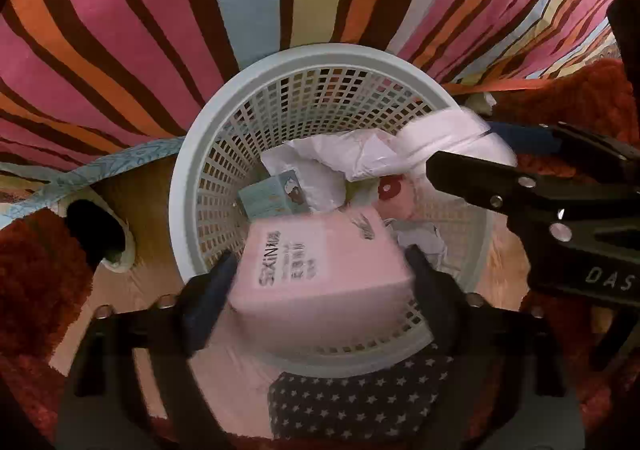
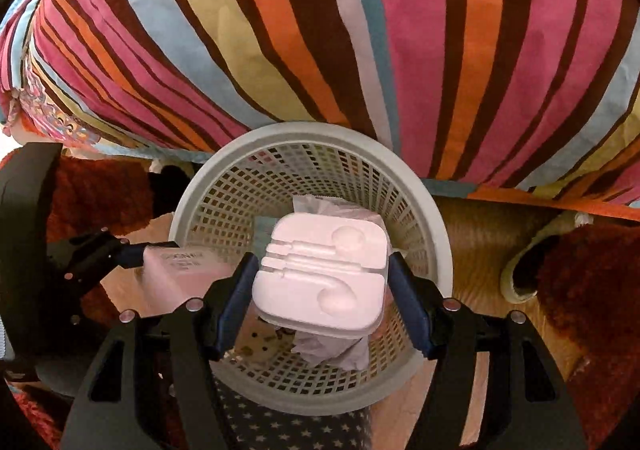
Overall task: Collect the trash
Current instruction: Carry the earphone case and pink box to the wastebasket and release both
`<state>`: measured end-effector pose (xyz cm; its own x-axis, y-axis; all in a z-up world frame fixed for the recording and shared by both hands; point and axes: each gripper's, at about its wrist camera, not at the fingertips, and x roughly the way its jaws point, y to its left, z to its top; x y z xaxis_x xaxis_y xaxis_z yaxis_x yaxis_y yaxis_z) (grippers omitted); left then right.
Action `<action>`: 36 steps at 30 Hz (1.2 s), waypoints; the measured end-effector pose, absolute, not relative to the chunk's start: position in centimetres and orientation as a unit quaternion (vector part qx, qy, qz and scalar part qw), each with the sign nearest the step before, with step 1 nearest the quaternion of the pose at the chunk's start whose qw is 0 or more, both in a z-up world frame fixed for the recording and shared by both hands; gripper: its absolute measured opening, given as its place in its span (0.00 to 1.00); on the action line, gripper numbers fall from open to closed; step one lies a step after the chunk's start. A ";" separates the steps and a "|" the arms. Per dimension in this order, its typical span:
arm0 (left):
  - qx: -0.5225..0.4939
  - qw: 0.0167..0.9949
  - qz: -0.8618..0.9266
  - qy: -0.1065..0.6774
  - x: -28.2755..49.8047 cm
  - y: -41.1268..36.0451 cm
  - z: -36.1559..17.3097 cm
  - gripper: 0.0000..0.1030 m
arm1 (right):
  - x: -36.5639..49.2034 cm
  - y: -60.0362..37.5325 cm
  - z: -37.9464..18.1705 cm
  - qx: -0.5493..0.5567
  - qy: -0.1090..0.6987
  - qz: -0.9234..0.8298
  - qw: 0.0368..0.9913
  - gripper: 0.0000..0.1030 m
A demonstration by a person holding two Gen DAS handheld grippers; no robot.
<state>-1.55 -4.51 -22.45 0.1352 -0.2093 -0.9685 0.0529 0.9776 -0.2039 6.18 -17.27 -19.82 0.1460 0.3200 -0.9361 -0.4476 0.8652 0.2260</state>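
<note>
- Two black fingers of the left gripper pressed against the sides of a pale pink rectangular box with printed lettering, holding it above the near rim of a pale blue-grey round plastic lattice basket.
- Dark blue pads of the right gripper sat partly open on either side of a white moulded plastic earphone case; whether they actually touched it could not be told. The case hung over the basket's middle.
- Inside the basket lay crumpled white plastic wrapping, a small teal carton and a pink item with a red mark.
- Behind the basket hung a cloth striped in pink, orange, brown and pale blue.
- Dark fabric with white stars lay just below the basket.
- Red shaggy rug lay on a wooden floor, near a slipper.
</note>
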 end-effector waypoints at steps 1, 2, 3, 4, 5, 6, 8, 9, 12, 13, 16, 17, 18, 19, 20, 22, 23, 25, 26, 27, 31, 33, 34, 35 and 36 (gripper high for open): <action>-0.061 0.753 -0.085 0.650 -1.5 -4.5 -22.4 0.89 | 6.2 -17.3 -19.9 -0.053 0.603 0.253 0.755 0.62; -0.064 0.755 -0.085 0.647 -1.5 -4.4 -22.2 0.89 | 6.3 -17.4 -19.9 -0.053 0.604 0.251 0.754 0.70; -0.067 0.757 -0.085 0.645 -1.5 -4.3 -22.1 0.90 | 6.3 -17.6 -19.9 -0.053 0.605 0.249 0.754 0.79; -0.070 0.758 -0.084 0.643 -1.5 -4.3 -21.9 0.91 | 6.3 -17.6 -19.8 -0.053 0.603 0.246 0.757 0.80; -0.070 0.759 -0.084 0.642 -1.5 -4.3 -21.8 0.92 | 6.3 -17.8 -19.8 -0.052 0.601 0.243 0.759 0.80; -0.071 0.759 -0.083 0.642 -1.5 -4.2 -21.9 0.92 | 6.3 -17.8 -19.7 -0.050 0.601 0.242 0.760 0.80; -0.070 0.758 -0.082 0.643 -1.5 -4.3 -21.9 0.92 | 6.4 -18.0 -19.6 -0.048 0.600 0.237 0.762 0.80; -0.069 0.758 -0.083 0.643 -1.4 -4.3 -22.0 0.92 | 6.4 -18.1 -19.6 -0.047 0.601 0.236 0.763 0.80; -0.067 0.758 -0.084 0.644 -1.4 -4.5 -22.0 0.92 | 6.4 -18.3 -19.7 -0.048 0.602 0.231 0.763 0.80; -0.067 0.758 -0.084 0.644 -1.4 -4.5 -22.0 0.92 | 6.4 -18.3 -19.7 -0.048 0.602 0.231 0.763 0.80; -0.066 0.756 -0.083 0.646 -1.4 -4.4 -22.2 0.92 | 6.4 -18.3 -19.7 -0.048 0.602 0.231 0.763 0.80; -0.067 0.757 -0.083 0.645 -1.3 -4.4 -22.2 0.92 | 6.4 -18.3 -19.7 -0.048 0.602 0.230 0.763 0.80; -0.067 0.759 -0.083 0.643 -1.3 -4.4 -22.0 0.92 | 6.4 -18.4 -19.7 -0.048 0.602 0.231 0.763 0.80; -0.067 0.764 -0.083 0.637 -1.4 -4.3 -21.7 0.92 | 6.4 -18.4 -19.7 -0.048 0.602 0.231 0.763 0.80; -0.067 0.771 -0.084 0.628 -1.5 -4.1 -21.1 0.92 | 6.3 -18.4 -19.5 -0.047 0.600 0.233 0.764 0.80; -0.069 0.795 -0.080 0.597 -1.8 -3.4 -19.2 0.92 | 6.2 -18.5 -18.9 -0.040 0.593 0.240 0.767 0.80; -0.070 0.805 -0.076 0.584 -2.0 -3.0 -18.3 0.92 | 6.1 -18.7 -18.4 -0.036 0.588 0.244 0.770 0.80; -0.073 0.828 -0.066 0.553 -2.4 -1.7 -15.8 0.92 | 5.8 -19.1 -17.2 -0.032 0.574 0.252 0.779 0.80; -0.077 0.840 -0.059 0.533 -2.6 -1.0 -14.1 0.92 | 5.6 -19.4 -16.4 -0.031 0.564 0.254 0.785 0.80; -0.080 0.854 -0.056 0.511 -2.9 -0.1 -12.2 0.92 | 5.5 -19.5 -15.7 -0.031 0.557 0.257 0.789 0.80; -0.073 0.887 -0.051 0.454 -3.5 2.3 -5.2 0.92 | 5.0 -20.9 -10.2 -0.035 0.502 0.289 0.815 0.80; -0.064 0.918 -0.049 0.389 -3.3 3.9 -0.1 0.92 | 5.1 -22.0 -6.4 -0.021 0.459 0.310 0.832 0.80; -0.054 0.927 -0.042 0.368 -2.8 4.4 1.5 0.92 | 5.4 -22.7 -4.0 -0.015 0.428 0.315 0.847 0.80; -0.036 0.938 -0.031 0.343 -1.7 4.9 3.4 0.92 | 6.0 -23.1 -2.0 -0.014 0.401 0.315 0.860 0.80; -0.021 0.945 -0.021 0.324 -0.5 5.2 4.8 0.92 | 7.2 -23.6 0.3 -0.021 0.367 0.305 0.879 0.80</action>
